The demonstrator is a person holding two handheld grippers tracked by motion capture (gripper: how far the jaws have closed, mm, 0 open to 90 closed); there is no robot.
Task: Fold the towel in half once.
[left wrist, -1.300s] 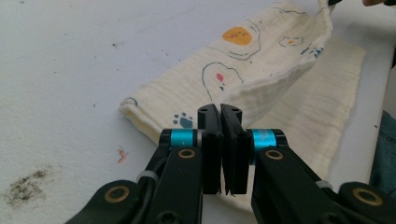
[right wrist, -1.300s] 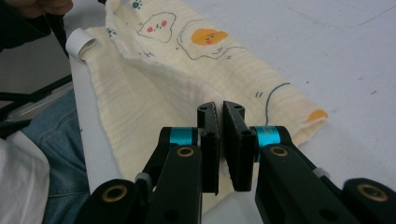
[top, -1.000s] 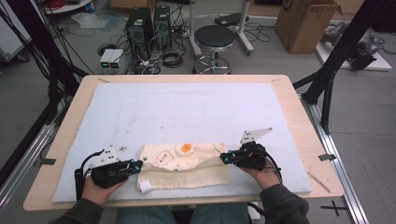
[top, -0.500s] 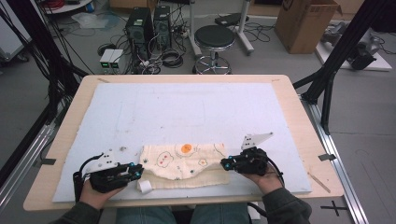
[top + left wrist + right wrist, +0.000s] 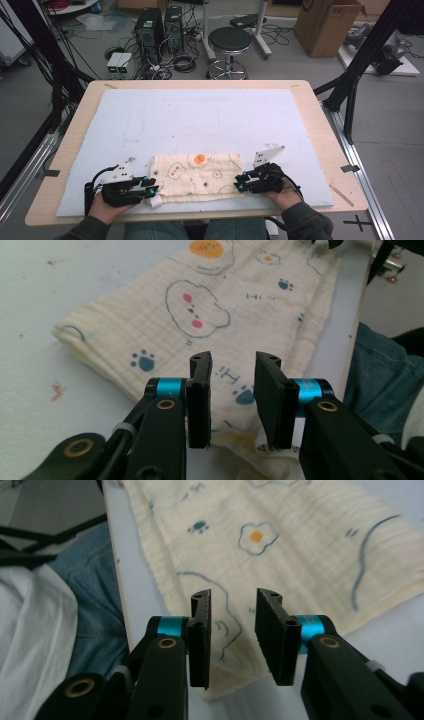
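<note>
— Left gripper (image 5: pixel 150 190) sits at the cloth's near left corner, jaws parted and nothing pinched between them; they have just been opening. In the left gripper view (image 5: pixel 232 400) the gap between the black jaws shows the cloth lying below, not pressed by either pad.

— And the right gripper (image 5: pixel 242 183)?

— Same story at the right end: its jaws have just been opening too, and in the right gripper view (image 5: pixel 232 640) they stand apart above the cloth's edge, gripping nothing.

— Where is the cloth (image 5: pixel 197 172) itself?

— Lying flat on the white mat (image 5: pixel 210 120), close to the near edge, right between the two grippers. It is cream-coloured, folded into a long strip, printed with clouds, paw prints and an orange egg-like spot (image 5: pixel 199 159). At the left end a small fold or flap of it (image 5: pixel 156 201) curls up just beside the left jaws.

— What is around it?

— The mat covers most of a wooden table (image 5: pixel 315 105). Beyond the far edge stand a black stool (image 5: pixel 229 41), computer towers (image 5: pixel 160 25) and a cardboard box (image 5: pixel 327 25) on the floor.
</note>
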